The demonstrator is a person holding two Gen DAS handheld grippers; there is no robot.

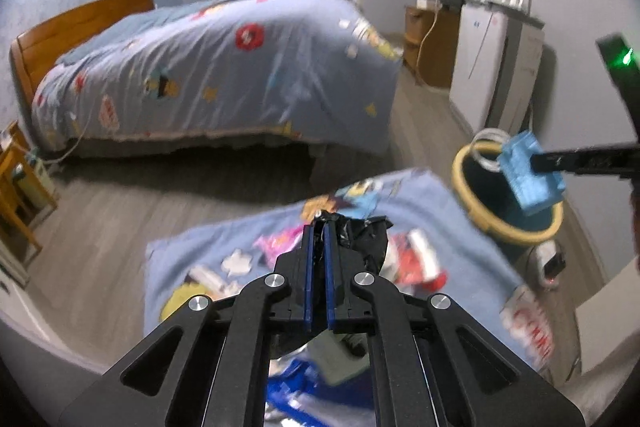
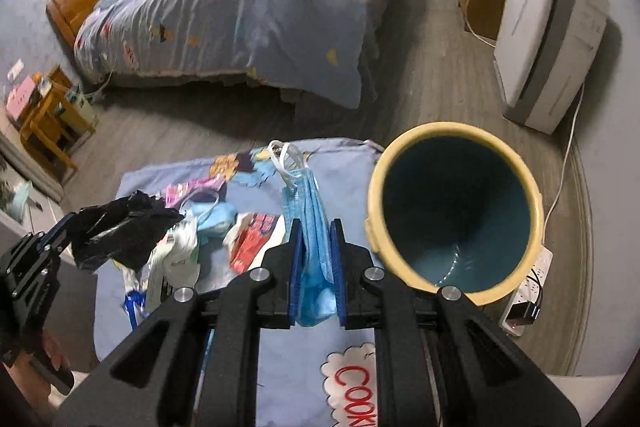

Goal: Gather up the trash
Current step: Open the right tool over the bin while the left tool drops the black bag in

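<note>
Left tongs (image 1: 319,227) clamped crumpled black plastic bag (image 1: 366,239) | right tongs (image 2: 316,227) clamped blue pleated face mask (image 2: 306,203) | yellow-rimmed teal bin (image 2: 456,147) looked empty | wrappers (image 2: 252,239) remained

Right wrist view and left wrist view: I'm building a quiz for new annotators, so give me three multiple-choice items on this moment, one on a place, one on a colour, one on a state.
1. Where is the bin relative to the blue cloth with the trash?
A. at its right edge
B. on the bed
C. under the wooden stool

2. What colour is the bin's rim?
A. red
B. pale yellow
C. black

3. What is the right gripper doing?
A. open, holding nothing
B. shut on a red wrapper
C. shut on a blue face mask

Answers:
1 A: the bin stands by the right edge of the blue cloth.
2 B: its rim is pale yellow around a dark teal inside.
3 C: the right gripper pinches the blue face mask, while the left gripper grips a black plastic bag.
</note>
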